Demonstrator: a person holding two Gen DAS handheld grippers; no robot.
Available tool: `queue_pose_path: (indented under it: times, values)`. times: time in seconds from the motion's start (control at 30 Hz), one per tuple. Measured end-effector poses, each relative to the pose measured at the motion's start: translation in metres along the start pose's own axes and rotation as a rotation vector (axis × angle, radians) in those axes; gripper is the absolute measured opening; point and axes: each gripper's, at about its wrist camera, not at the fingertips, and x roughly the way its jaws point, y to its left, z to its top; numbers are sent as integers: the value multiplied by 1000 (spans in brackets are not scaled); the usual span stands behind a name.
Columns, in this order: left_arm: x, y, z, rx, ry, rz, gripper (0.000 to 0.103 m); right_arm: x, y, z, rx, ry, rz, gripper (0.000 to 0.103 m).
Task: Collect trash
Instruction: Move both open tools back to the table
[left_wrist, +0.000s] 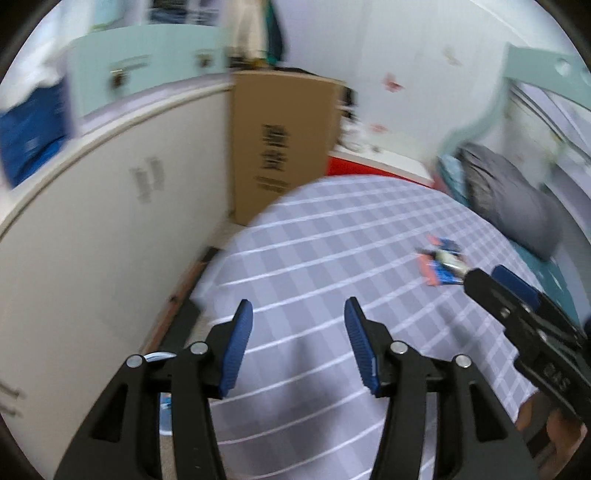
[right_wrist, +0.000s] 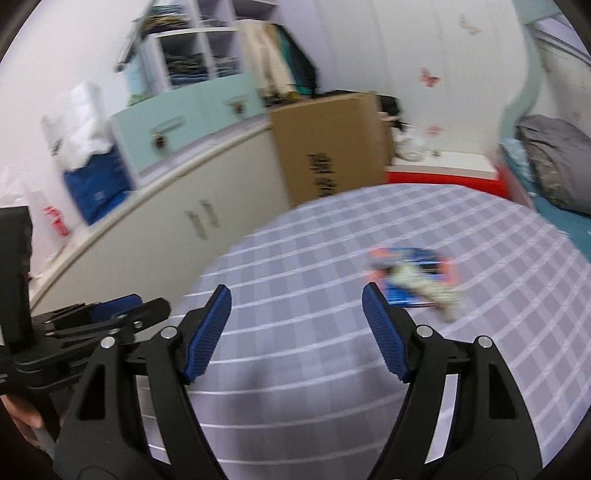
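The left gripper (left_wrist: 298, 314) is hanging over the checked bedsheet (left_wrist: 314, 251) with its blue pads spread wide and nothing between them, and the right gripper (right_wrist: 296, 299) is hovering likewise, jaws wide apart and gripping nothing. The trash (right_wrist: 410, 275), a blurred blue-and-red wrapper with a pale crumpled scrap on it, is lying on the sheet just ahead and right of the right gripper's fingertips. The left wrist view is showing the wrapper behind the other tool's tip, while only the right view is revealing the shelves (right_wrist: 195, 55) above the mint drawers (right_wrist: 184, 118) beside the cardboard box (right_wrist: 328, 144).
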Motion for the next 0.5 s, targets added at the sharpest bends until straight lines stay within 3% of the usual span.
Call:
queue_pose_path:
  times: [0.13, 0.27, 0.5]
  values:
    - [30, -48, 7, 95, 46, -42, 51, 3, -46, 3, -4, 34, -84, 73]
    - [56, -81, 13, 164, 81, -53, 51, 17, -70, 4, -16, 91, -110, 73]
    - [83, -91, 24, 199, 110, -51, 51, 47, -78, 4, -80, 170, -100, 72]
